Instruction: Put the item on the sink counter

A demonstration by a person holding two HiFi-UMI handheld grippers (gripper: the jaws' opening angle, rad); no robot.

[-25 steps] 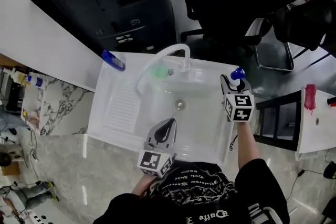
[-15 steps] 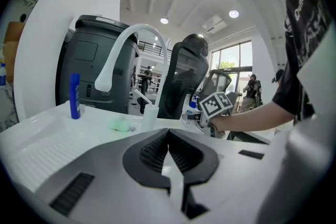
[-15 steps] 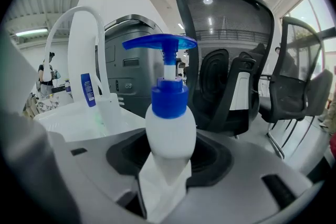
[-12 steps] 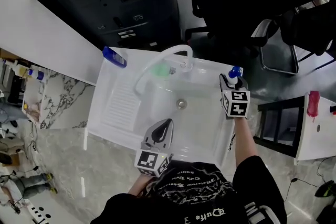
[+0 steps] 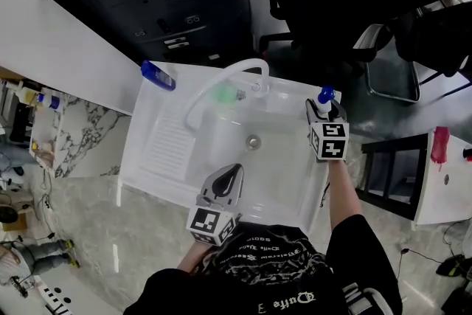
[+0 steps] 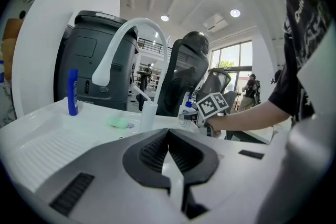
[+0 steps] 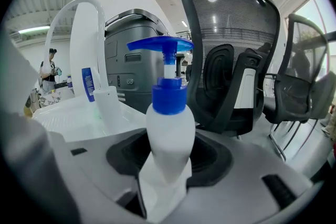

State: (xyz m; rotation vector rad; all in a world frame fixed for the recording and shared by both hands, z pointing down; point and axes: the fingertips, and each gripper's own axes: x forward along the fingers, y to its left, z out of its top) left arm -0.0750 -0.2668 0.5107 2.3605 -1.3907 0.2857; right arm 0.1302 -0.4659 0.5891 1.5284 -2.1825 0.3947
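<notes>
Centrally, sink (image 5: 166, 151) is sitting amid marble (image 5: 96, 229), chairs (image 5: 372, 40) upper right; right gripper (image 5: 323, 109) is gripping bottle (image 7: 169, 134), left gripper (image 5: 230, 178) closed, empty.

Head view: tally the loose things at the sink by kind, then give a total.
Bottles: 2, a blue bottle and a held pump bottle
Green lump, kind unclear: 1
Total: 3

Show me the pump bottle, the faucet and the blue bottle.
pump bottle (image 7: 169, 136), right gripper view, on its white body.
faucet (image 6: 137, 23), left gripper view, on the top of its arch.
blue bottle (image 5: 158, 75), head view, on its middle.
</notes>
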